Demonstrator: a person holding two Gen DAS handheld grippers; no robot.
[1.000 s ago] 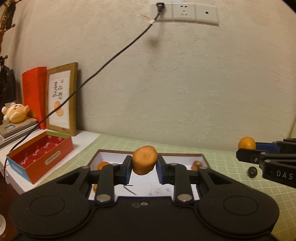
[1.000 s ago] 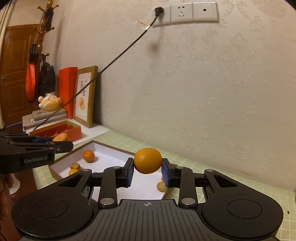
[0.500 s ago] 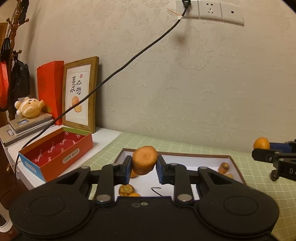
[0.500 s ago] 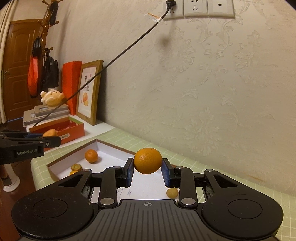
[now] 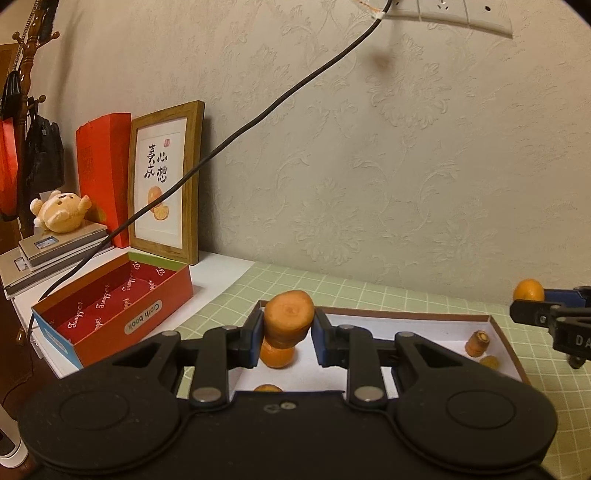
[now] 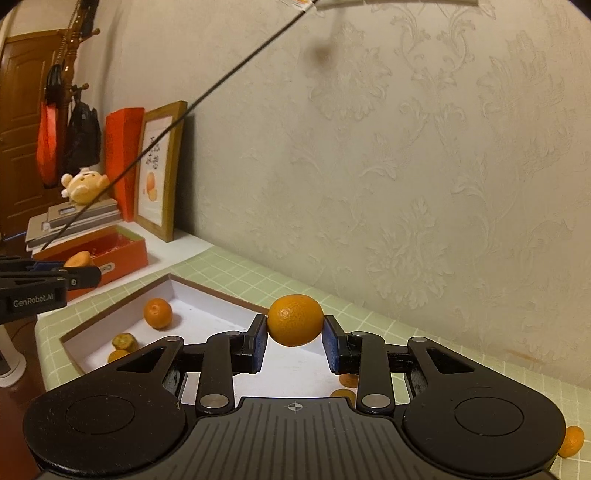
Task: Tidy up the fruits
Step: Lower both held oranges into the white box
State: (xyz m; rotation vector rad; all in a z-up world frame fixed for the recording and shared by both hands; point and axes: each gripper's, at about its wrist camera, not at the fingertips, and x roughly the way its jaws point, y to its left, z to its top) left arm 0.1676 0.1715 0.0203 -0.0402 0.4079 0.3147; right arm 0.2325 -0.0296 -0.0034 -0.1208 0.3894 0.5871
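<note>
- Table (image 5: pixel 369 291) under a green grid mat, set against a wall (image 5: pixel 369 166) with pale embossed wallpaper; a socket strip (image 5: pixel 461 14) sits high on it and a black cable (image 5: pixel 258 122) runs down to the left.
- Shallow white tray (image 5: pixel 406 319) with a brown rim lies on the mat, ahead of both grippers.
- Left gripper (image 5: pixel 288 334) is closed partway on a carrot piece (image 5: pixel 289 319), cut face toward the camera, held over the tray's near left part.
- Right gripper (image 6: pixel 295 341) is clamped on an orange (image 6: pixel 295 319), held above the tray's near edge.
- In the tray: another orange fruit (image 6: pixel 158 313) near the left corner, small orange pieces (image 6: pixel 123 341) beside it, a carrot stub (image 5: pixel 477 343) at the right end.
- One small fruit (image 6: pixel 570 441) lies on the mat, outside the tray, at the right.
- Left of the mat: an open red box (image 5: pixel 110 306), a framed picture (image 5: pixel 166 184) leaning on the wall, a red bag (image 5: pixel 101 173), a plush toy (image 5: pixel 61 214) on a stack of flat items.
- Coat rack (image 6: pixel 70 92) with hanging bags and a wooden door (image 6: pixel 18 129) stand farther left.
</note>
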